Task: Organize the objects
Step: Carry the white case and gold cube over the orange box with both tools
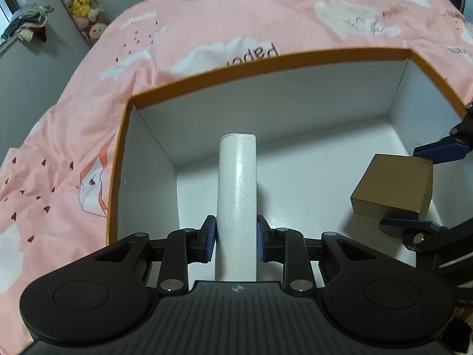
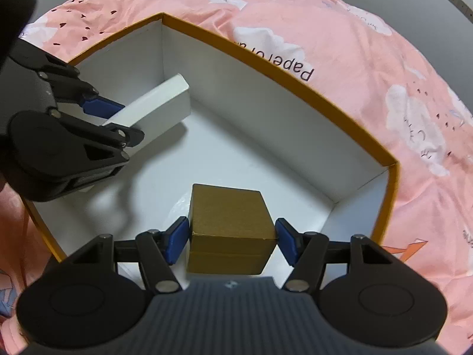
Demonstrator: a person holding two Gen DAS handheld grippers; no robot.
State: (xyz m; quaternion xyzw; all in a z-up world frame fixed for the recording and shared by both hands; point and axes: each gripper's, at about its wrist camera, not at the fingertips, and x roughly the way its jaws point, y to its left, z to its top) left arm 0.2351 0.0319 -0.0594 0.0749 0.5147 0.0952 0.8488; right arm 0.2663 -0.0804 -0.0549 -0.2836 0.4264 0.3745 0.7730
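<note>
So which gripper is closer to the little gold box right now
Right. The right gripper is clamped on the gold box inside the big open box; the left gripper is off to the side, holding the white box.

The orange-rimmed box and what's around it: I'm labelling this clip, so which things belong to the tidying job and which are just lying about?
Part of the job:
- orange-rimmed box
- white box in the left tongs
- gold box in the right tongs

Just lying about:
- pink bedsheet
- plush toys
- hanging clothes
</note>
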